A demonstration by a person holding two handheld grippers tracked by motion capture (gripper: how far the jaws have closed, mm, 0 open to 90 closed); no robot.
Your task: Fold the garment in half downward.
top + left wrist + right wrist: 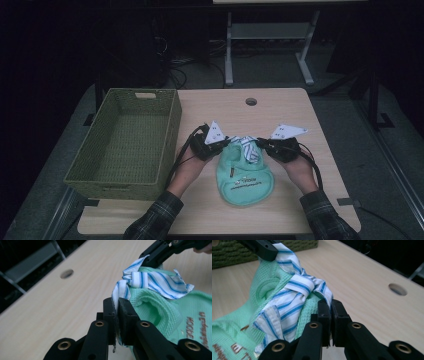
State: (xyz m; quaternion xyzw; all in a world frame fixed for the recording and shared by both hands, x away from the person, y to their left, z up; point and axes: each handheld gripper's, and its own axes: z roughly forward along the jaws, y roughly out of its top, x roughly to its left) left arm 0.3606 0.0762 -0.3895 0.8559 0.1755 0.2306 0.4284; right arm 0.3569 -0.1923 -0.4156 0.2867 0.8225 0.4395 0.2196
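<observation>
A mint-green bib (245, 180) with dark lettering lies on the wooden table (280, 107), its blue-and-white striped tie (248, 147) knotted at the top. My left gripper (223, 143) is shut on the left end of the striped tie (119, 291), the cloth pinched between its jaws. My right gripper (261, 144) is shut on the right end of the striped tie (322, 288). In the left gripper view the jaws of the right gripper (150, 261) hold the far end. In the right gripper view the left gripper (270, 252) grips the tie at top left. The knot (299, 286) sits between them.
A green woven basket (102, 167) stands at the table's left side, close to my left hand. A round cable hole (251, 101) lies in the tabletop behind the grippers. A metal stand (270, 45) is on the floor beyond the table.
</observation>
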